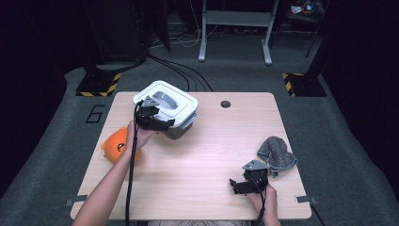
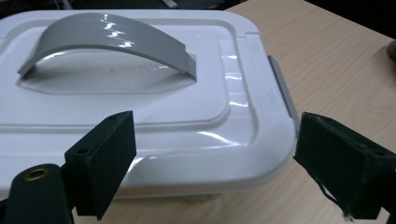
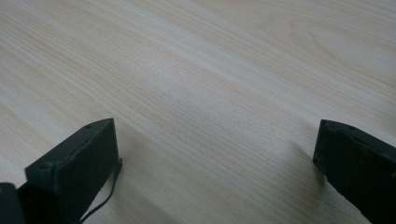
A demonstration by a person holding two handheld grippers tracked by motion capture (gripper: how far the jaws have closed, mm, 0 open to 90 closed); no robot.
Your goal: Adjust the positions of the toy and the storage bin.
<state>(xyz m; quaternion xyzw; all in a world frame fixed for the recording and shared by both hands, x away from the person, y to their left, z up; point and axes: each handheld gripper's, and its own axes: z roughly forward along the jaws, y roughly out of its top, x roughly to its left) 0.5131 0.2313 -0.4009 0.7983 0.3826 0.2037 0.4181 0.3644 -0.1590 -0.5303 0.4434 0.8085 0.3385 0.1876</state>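
So, white box [image 2: 154, 126] at table's 11 o'clock: glossy rounded lid, grey arched handle [image 2: 112, 42], grey side latch [image 2: 282, 88]. Left gripper [image 2: 210, 158] gaping wide at its corner, gripping nothing. Right gripper [image 3: 215, 158] spread wide over bare tabletop [image 3: 210, 70].

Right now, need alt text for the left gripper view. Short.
A white lidded box with a grey arched handle sits on a pale wood table, seen close from just above its lid. The left gripper has its two black jaws wide apart at the box's near edge, with nothing clamped between them.
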